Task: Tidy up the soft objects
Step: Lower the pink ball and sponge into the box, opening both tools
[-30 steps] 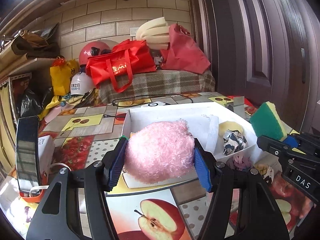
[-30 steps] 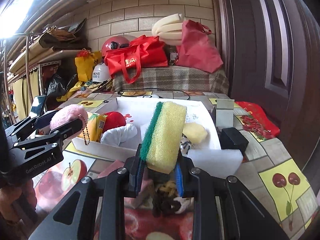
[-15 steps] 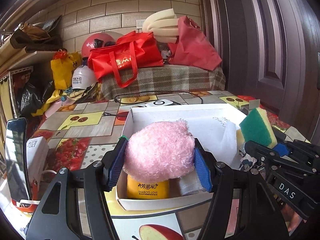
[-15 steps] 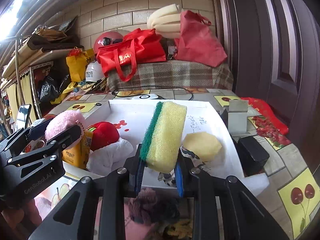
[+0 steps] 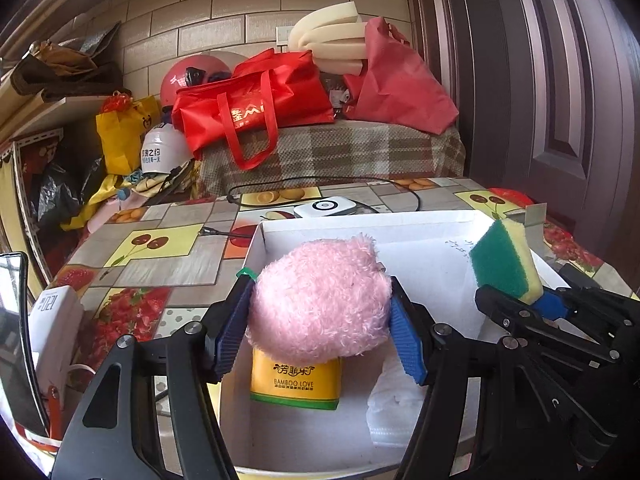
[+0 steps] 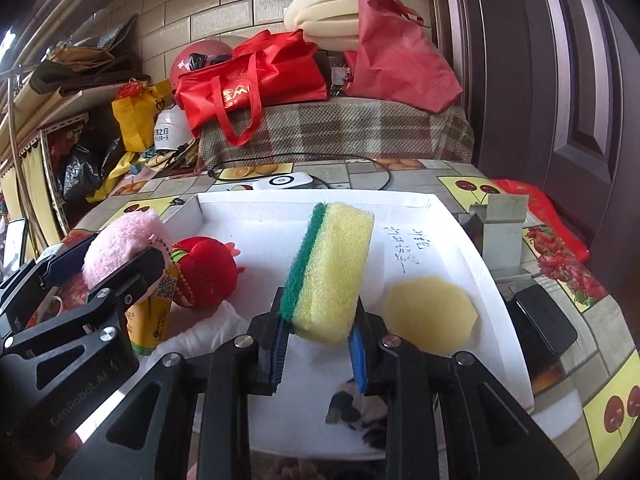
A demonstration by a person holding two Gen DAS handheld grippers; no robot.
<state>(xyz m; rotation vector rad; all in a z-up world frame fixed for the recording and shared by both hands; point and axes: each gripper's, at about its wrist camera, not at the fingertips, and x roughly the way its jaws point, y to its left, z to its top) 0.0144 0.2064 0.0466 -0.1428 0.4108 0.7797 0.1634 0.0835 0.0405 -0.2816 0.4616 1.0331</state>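
Note:
My left gripper [image 5: 320, 328] is shut on a fluffy pink plush ball [image 5: 320, 300] and holds it over the near left part of a white box [image 5: 360, 222]. The ball also shows in the right wrist view [image 6: 120, 240]. My right gripper [image 6: 318, 340] is shut on a yellow sponge with a green scouring side [image 6: 330, 268], held upright above the middle of the box [image 6: 320, 198]. The sponge also shows in the left wrist view [image 5: 504, 260]. In the box lie a yellow tissue pack [image 5: 296, 380], a red plush [image 6: 204, 272], a white cloth [image 5: 392, 404], a round yellow sponge [image 6: 430, 316] and a patterned cloth [image 6: 356, 408].
The box stands on a table with a fruit-pattern cloth [image 5: 168, 240]. A white device with a black cable [image 5: 324, 206] lies behind the box. A grey holder [image 6: 500, 228] and a black block [image 6: 544, 320] stand right of it. A phone [image 5: 16, 340] and a white charger [image 5: 52, 320] are at the left.
Both grippers have moved forward over the white box with their loads. The tissue pack and white cloth have come into view under the pink ball.

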